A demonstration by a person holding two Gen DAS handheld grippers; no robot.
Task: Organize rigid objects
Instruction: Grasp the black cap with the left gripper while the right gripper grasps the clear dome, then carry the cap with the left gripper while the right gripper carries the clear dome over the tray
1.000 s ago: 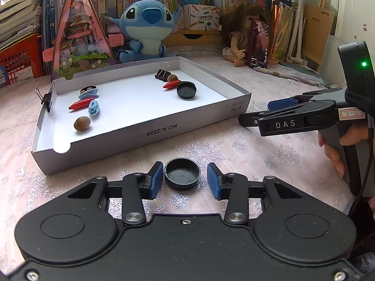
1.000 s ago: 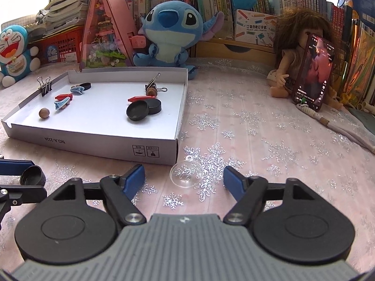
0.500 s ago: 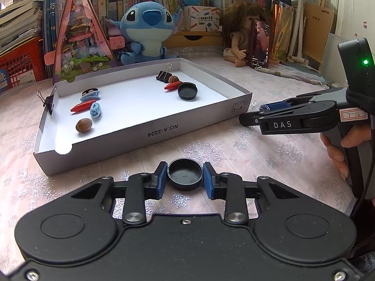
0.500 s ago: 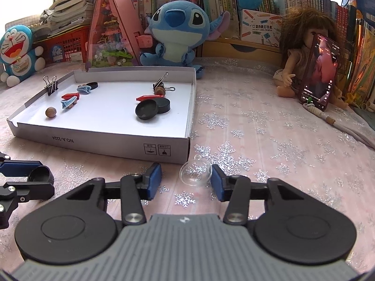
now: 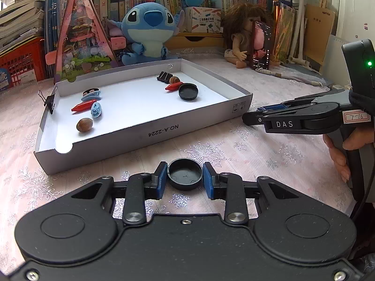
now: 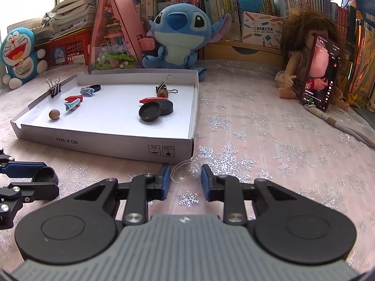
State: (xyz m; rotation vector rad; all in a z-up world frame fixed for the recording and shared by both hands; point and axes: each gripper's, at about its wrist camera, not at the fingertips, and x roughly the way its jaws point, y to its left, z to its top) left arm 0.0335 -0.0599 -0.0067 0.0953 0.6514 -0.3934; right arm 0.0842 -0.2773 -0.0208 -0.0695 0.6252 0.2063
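Left gripper (image 5: 185, 178): blue pads pinching a round black plastic cap (image 5: 185, 174), hollow side up, low over the pink snowflake-print tablecloth (image 5: 269, 159).

Right gripper (image 6: 183, 178): jaws have just been closing around a small clear plastic dome (image 6: 185, 170). Pads sit at its sides; firm contact cannot be told.

Just ahead of both grippers: shallow white cardboard box lid (image 5: 164, 131). It holds black caps, red cones, blue clips, brown nuts and black binder clips.

Well beyond the lid: blue plush toy (image 6: 180, 35), brown-haired doll (image 6: 302, 58).
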